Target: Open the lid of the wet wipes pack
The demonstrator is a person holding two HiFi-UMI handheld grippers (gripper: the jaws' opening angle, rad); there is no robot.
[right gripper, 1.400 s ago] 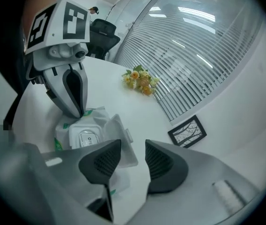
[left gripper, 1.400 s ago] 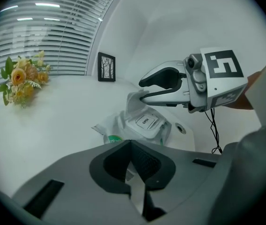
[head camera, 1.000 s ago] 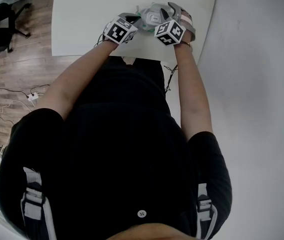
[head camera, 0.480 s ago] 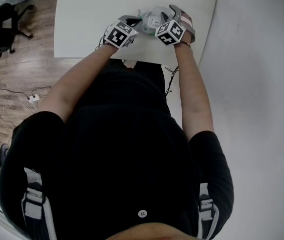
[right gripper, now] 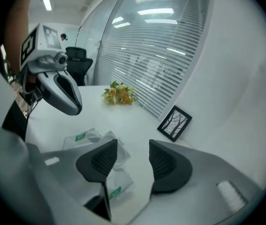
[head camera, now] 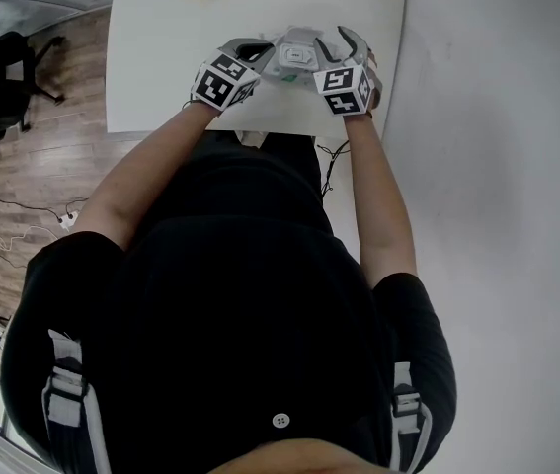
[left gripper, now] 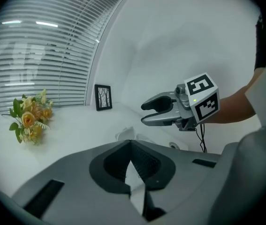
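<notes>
Head view: wipes pack (head camera: 297,57) nearer table (head camera: 161,67) right edge (open room leftward).

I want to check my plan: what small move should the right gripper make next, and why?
Probably lift the right gripper clear: its jaws have just been opening with nothing between them, and the wet wipes pack lies free below, its lid seemingly raised.

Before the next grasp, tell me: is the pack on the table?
Yes, the pack rests on the white table.
</notes>
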